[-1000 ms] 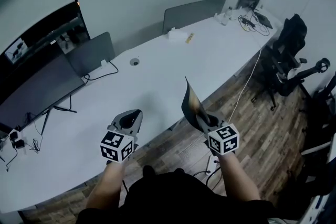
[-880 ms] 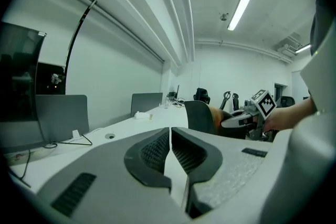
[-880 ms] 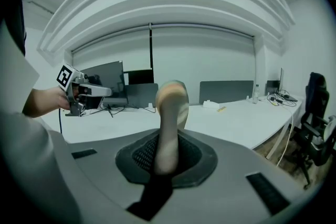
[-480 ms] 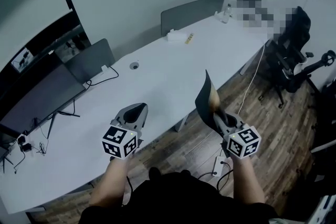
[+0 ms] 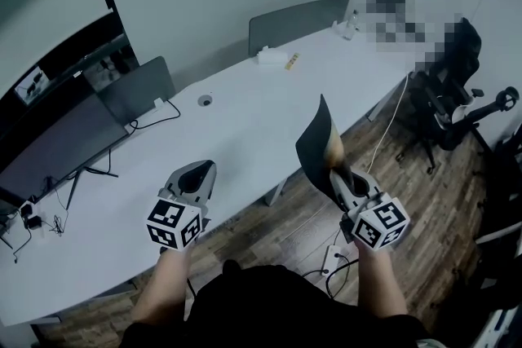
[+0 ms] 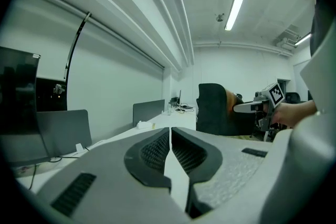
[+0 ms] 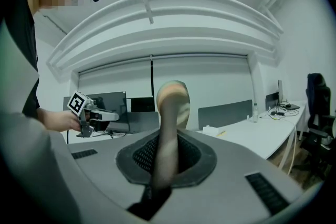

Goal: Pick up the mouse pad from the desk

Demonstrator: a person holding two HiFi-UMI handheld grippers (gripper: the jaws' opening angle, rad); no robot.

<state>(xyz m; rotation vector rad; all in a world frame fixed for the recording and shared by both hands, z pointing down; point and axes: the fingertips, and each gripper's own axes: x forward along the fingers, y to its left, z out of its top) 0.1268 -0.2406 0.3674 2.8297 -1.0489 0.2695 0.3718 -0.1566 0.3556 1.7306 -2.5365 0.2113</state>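
Dark mouse pad in right gripper, own view shows left gripper closed

The mouse pad is black on one face and tan-to-orange on the other, at the 12 o'clock end of the right gripper. That and the left gripper are pale grey, with black mesh-patterned pads on the fingers and cubes of black-and-white squares. The counter is plain white, the floor at 3 o'clock brown wood planks, the office chair black.
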